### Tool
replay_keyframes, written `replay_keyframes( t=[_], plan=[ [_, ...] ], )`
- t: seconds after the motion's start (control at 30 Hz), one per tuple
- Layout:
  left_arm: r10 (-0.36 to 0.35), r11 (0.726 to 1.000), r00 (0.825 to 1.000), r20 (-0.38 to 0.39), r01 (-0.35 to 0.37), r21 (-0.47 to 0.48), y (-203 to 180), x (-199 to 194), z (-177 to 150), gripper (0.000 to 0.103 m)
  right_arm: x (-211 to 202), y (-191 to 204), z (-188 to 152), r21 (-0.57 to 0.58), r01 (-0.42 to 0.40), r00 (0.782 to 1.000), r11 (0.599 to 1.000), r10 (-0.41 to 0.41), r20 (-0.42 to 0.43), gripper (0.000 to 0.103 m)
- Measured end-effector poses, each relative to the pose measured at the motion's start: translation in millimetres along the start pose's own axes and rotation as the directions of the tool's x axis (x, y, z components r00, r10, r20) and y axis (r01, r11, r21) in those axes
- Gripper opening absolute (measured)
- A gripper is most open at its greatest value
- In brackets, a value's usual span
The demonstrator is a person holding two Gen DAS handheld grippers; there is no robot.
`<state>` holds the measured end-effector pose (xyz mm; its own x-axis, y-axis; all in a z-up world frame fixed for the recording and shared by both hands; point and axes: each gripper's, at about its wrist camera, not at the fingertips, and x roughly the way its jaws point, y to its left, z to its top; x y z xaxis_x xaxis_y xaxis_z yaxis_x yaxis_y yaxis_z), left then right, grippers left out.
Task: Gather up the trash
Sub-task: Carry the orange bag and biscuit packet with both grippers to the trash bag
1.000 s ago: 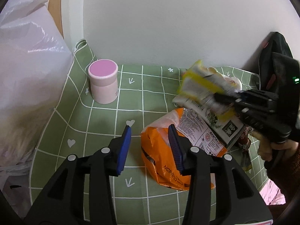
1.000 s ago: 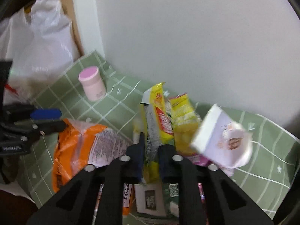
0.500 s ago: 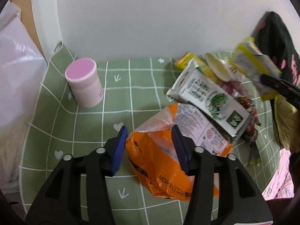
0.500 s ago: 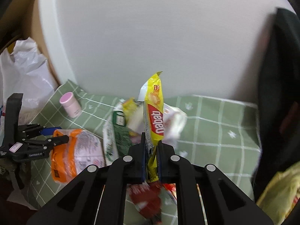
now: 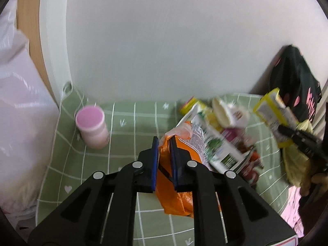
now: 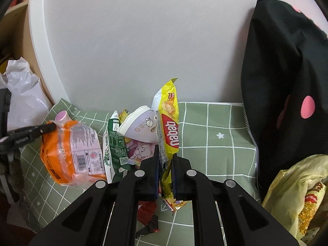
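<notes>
Left wrist view first: the orange bag (image 5: 174,188) is pinched between the blue pads of the left hand-held gripper (image 5: 164,162), jaws clamped on its crumpled upper edge, the bag's lower part hanging toward the green checked cloth on the table (image 5: 131,123). Over on the right wrist view, the right hand-held gripper (image 6: 165,176) is clenched on a yellow Nabati wafer wrapper (image 6: 168,131), which stands upright out of the jaws. Between the two sits the trash pile: a green-and-white carton (image 6: 113,143) leaning against the orange bag, a white paper cup (image 6: 139,127) tipped on its side just behind, a pink printed wrapper (image 6: 140,149) under it, and a red wrapper (image 6: 146,209) low beside the right jaws. A pink-lidded jar (image 5: 92,127) stands upright near the back left corner, apart from the pile. White plastic bag (image 5: 22,127) fills the left edge; a black spotted garment (image 6: 287,94) hangs on the right, with a yellowish plastic bag (image 6: 295,194) below it.
</notes>
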<state>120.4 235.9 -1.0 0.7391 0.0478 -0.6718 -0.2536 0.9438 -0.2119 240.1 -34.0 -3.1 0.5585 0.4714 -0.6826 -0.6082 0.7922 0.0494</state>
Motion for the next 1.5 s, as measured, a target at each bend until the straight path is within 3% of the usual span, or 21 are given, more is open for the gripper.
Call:
replay_keyframes(
  t=[0.4, 0.57, 0.7, 0.87, 1.1, 1.27, 1.5],
  plan=[
    [-0.082, 0.995, 0.990, 0.116, 0.075, 0.063, -48.6, -15.3, 54.6, 0.010, -41.5, -16.1, 3.4, 0.019, 0.078, 0.994, 0.997, -0.079, 0.069, 0.010],
    [-0.126, 0.990, 0.982, 0.143, 0.114, 0.088, -77.5, -12.1, 76.7, 0.010, -70.0, -29.1, 8.1, 0.036, 0.141, 0.982, 0.989, -0.145, 0.120, 0.010],
    [-0.189, 0.973, 0.970, 0.155, 0.164, 0.164, -118.5, -8.5, 88.2, 0.010, -95.4, -46.8, 4.9, 0.075, 0.210, 0.965, 0.975, -0.219, 0.147, 0.010],
    [-0.317, 0.926, 0.941, 0.120, 0.279, 0.256, -180.4, -3.5, 95.1, 0.010, -131.6, -83.2, -3.9, 0.168, 0.301, 0.930, 0.939, -0.328, 0.168, 0.010],
    [-0.478, 0.825, 0.877, 0.041, 0.432, 0.365, -277.1, 0.9, 88.8, 0.010, -175.3, -131.7, -24.8, 0.271, 0.397, 0.880, 0.877, -0.447, 0.161, 0.010],
    [-0.535, 0.770, 0.845, 0.003, 0.487, 0.413, -323.4, 1.0, 77.3, 0.010, -194.5, -157.5, -37.8, 0.315, 0.442, 0.854, 0.840, -0.502, 0.141, 0.010],
    [-0.573, 0.712, 0.819, -0.034, 0.517, 0.474, -370.1, 10.3, 63.3, 0.010, -218.1, -184.6, -56.6, 0.377, 0.480, 0.822, 0.792, -0.556, 0.121, 0.010]
  ],
)
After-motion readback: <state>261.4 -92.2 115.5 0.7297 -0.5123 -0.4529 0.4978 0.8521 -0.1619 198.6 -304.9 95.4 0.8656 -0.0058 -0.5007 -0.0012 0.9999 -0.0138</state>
